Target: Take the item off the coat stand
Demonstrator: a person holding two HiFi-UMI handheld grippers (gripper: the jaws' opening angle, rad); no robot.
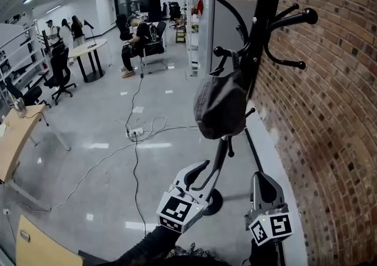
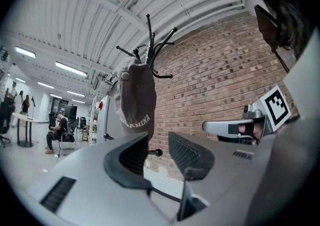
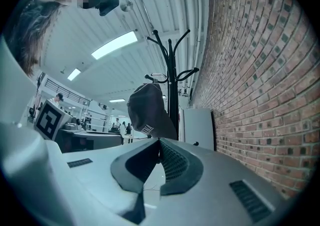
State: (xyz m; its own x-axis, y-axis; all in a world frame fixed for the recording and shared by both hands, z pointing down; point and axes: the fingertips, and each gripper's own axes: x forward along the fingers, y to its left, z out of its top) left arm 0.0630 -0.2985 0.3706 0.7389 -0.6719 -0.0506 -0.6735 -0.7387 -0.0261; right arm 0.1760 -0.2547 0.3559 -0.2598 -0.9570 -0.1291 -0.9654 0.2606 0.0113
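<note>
The cap [image 1: 221, 106] hangs on the coat stand [image 1: 259, 17], from a low hook [image 1: 227, 54] on the side away from the brick wall [image 1: 330, 112]. Its length runs up and down beside the pole. Both tools sit below it, short of the stand. The left gripper [image 1: 200, 172], jaws slightly apart and empty, lines up almost under the cap, so it looks nearer. The right gripper [image 1: 263, 181], jaws closed on nothing, sits closer to the pole. The cap's band carries white lettering (too small to read surely).

coat stand [image 1: 258, 35]: top cut off, base partly behind my left gripper [image 1: 199, 172]
cap print [image 2: 136, 119]: too small to read
</note>
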